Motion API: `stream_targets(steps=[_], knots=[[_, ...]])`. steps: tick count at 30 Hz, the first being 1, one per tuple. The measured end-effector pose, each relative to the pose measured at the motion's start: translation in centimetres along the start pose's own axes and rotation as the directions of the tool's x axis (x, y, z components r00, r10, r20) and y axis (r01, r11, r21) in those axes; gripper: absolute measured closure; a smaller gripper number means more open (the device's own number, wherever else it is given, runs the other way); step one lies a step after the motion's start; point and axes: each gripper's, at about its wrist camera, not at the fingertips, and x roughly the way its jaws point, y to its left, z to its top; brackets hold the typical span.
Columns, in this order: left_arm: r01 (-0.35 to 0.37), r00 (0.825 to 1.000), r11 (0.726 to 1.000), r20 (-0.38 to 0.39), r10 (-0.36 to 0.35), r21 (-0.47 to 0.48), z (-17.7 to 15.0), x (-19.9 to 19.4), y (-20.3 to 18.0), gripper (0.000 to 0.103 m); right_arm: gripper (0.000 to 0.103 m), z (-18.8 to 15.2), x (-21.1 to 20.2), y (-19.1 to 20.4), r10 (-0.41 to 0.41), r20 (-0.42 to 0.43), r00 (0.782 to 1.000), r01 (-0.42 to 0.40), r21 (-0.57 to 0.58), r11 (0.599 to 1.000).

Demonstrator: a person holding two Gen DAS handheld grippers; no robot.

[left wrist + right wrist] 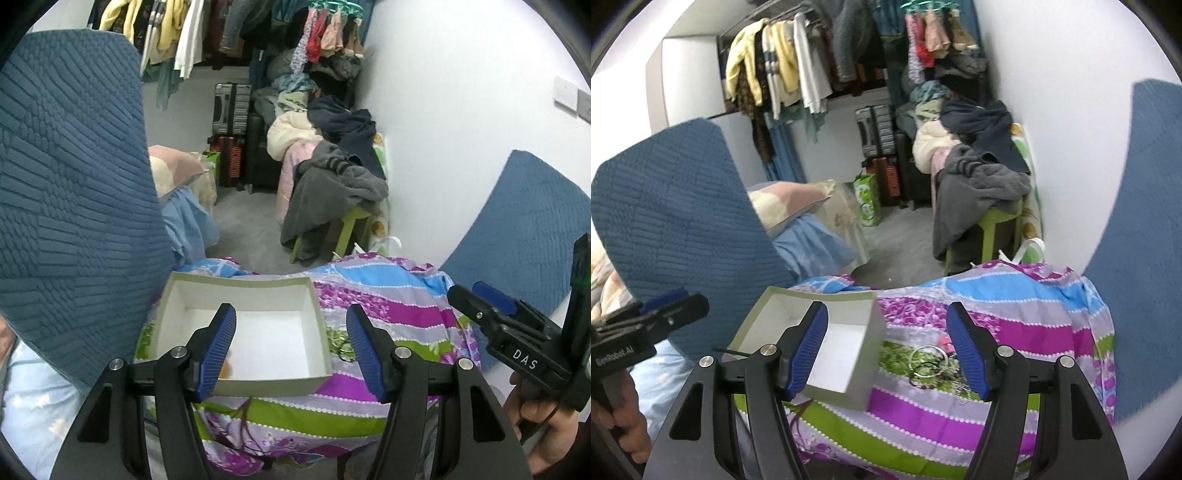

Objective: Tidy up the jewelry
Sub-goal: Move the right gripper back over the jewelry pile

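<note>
**Grippers empty, jewelry loose on soft cloth: snag and slip risk**

Grippers first: my right gripper point(890, 347) hangs with jaws apart, nothing between the pads. Left gripper point(291, 349) likewise parted and empty, poised over the box.

Jewelry pile point(932, 363) sits on the striped floral cloth point(1015, 325), just beside the box and just inside my right gripper's right finger. I make out a silver bangle point(929, 358), dark cord or beads tangled under it, something pink behind. Cannot tell how many pieces.

Open white box point(258, 332) stands on the same cloth. A small orange item point(225, 369) lies in its near left corner, half hidden by my left finger.

Risks as I judge them:
- Pieces look tangled. Pinch one, and the rest may drag along and drop short of the box.
- Cloth is loose and wrinkled. Pads closing low could grab fabric with the bangle, tug the cover and shift the box.
- Bangle is thin and smooth; ribbed pads may flick it off the edge toward the floor.
- Box is light, unanchored, near the cloth's front edge. A left-finger bump could tip it.
- Blue textured cushions point(74, 184) crowd both sides, limiting swing room.
</note>
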Motion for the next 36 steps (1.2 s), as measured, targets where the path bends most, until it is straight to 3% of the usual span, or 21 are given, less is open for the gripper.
stream_targets(steps=[13, 17, 26, 30, 36], knots=[[0.064, 0.998, 0.998, -0.015, -0.064, 0.017, -3.1, 1.0, -4.1, 0.041, 0.038, -3.0, -3.8, -4.3, -0.053, 0.038, 0.998, 0.053, 0.005, 0.999], [0.117, 0.992, 0.993, -0.044, -0.117, 0.016, -4.3, 2.1, -5.0, 0.041, 0.038, -4.4, -3.3, -5.5, -0.054, 0.022, 0.998, 0.053, 0.017, 0.998], [0.143, 0.987, 0.989, -0.085, -0.139, 0.044, -6.2, 4.4, -6.7, 0.042, 0.038, -8.1, -2.2, -7.7, -0.058, -0.025, 0.998, 0.059, 0.050, 0.997], [0.181, 0.976, 0.982, -0.136, -0.173, 0.047, -7.1, 6.7, -7.8, 0.043, 0.040, -9.1, -1.3, -9.1, -0.053, -0.028, 0.998, 0.055, 0.087, 0.995], [0.244, 0.953, 0.968, -0.198, -0.230, 0.054, -8.1, 10.6, -9.8, 0.043, 0.059, -10.4, 2.1, -11.8, -0.031, -0.099, 0.995, 0.047, 0.162, 0.986]])
